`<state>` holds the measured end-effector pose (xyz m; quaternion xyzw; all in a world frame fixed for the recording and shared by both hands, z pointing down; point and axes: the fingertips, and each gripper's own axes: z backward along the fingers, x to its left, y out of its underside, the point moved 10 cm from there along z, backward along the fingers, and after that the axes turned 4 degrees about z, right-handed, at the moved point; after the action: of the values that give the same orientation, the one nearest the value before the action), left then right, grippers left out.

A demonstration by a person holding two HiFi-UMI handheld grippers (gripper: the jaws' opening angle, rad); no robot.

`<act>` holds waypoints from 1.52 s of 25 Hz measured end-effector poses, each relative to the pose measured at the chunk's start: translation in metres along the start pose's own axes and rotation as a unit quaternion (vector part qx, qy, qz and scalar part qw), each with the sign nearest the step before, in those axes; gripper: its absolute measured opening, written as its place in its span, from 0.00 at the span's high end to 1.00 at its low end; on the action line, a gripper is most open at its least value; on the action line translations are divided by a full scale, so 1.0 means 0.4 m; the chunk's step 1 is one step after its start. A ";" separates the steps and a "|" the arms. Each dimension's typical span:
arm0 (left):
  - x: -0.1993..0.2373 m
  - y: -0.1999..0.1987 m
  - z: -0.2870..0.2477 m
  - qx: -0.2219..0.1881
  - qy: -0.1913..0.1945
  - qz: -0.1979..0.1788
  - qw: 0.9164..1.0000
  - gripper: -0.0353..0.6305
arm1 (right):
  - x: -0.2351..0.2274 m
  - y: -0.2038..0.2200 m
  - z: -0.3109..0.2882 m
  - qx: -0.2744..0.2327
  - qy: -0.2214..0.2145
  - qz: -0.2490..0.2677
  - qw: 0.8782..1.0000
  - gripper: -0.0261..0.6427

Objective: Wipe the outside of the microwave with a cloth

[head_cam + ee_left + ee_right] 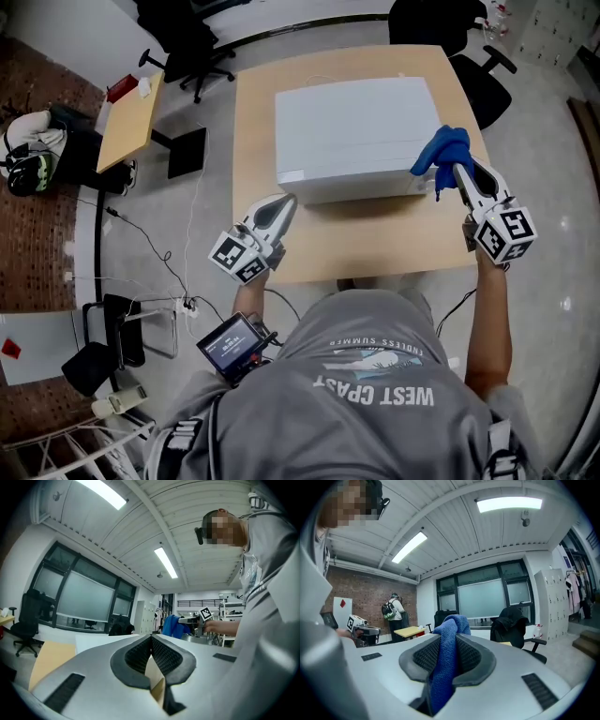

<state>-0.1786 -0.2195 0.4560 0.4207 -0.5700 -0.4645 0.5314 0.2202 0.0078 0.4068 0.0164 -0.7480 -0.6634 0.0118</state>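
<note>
A person in a grey printed shirt [375, 375] stands at the near edge of a light wooden table [253, 122], a handheld gripper in each hand. The white microwave [361, 131] sits in the middle of the tabletop, its near face toward the person.

The right gripper [459, 176] is clenched on a blue cloth [442, 150], which bunches out past the fingertips at the microwave's near right corner. Whether the cloth touches the casing cannot be told from above. In the right gripper view the cloth [445, 658] runs down between the two dark ribbed pads [471, 656] and stands up beyond them in a soft fold.

The left gripper [286, 202] is held level over the table just off the microwave's near left corner, apart from it. The left gripper view shows its jaws closed pad on pad.

A small yellow-topped side table [131, 122] stands far left on the grey floor, with black office chairs [192, 42] beyond it. A person with a backpack [393, 609] stands by the brick wall.
</note>
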 end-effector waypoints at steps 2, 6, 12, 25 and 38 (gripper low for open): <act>0.047 -0.003 -0.011 0.006 0.009 -0.003 1.000 0.91 | -0.041 -0.017 -0.071 0.013 0.017 0.021 1.000 0.83; 0.088 0.004 -0.011 0.008 0.014 -0.002 1.000 0.91 | -0.125 -0.020 -0.194 0.051 0.043 0.050 0.996 0.83; 0.123 0.002 -0.008 0.006 0.002 0.003 1.000 0.91 | -0.220 0.029 -0.375 0.169 0.062 0.098 0.979 0.83; 0.175 0.055 0.124 0.007 -0.065 0.026 0.998 0.91 | 0.087 0.100 -0.743 0.289 -0.111 0.194 0.931 0.83; 0.188 0.080 0.285 -0.006 -0.125 0.039 0.991 0.91 | 0.540 0.076 -0.971 0.254 -0.266 0.230 0.901 0.83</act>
<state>-0.2980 -0.2766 0.5029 0.3333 -0.6456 -0.4956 0.4760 0.0192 -0.3826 0.4827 -0.3312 -0.8490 -0.4097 -0.0399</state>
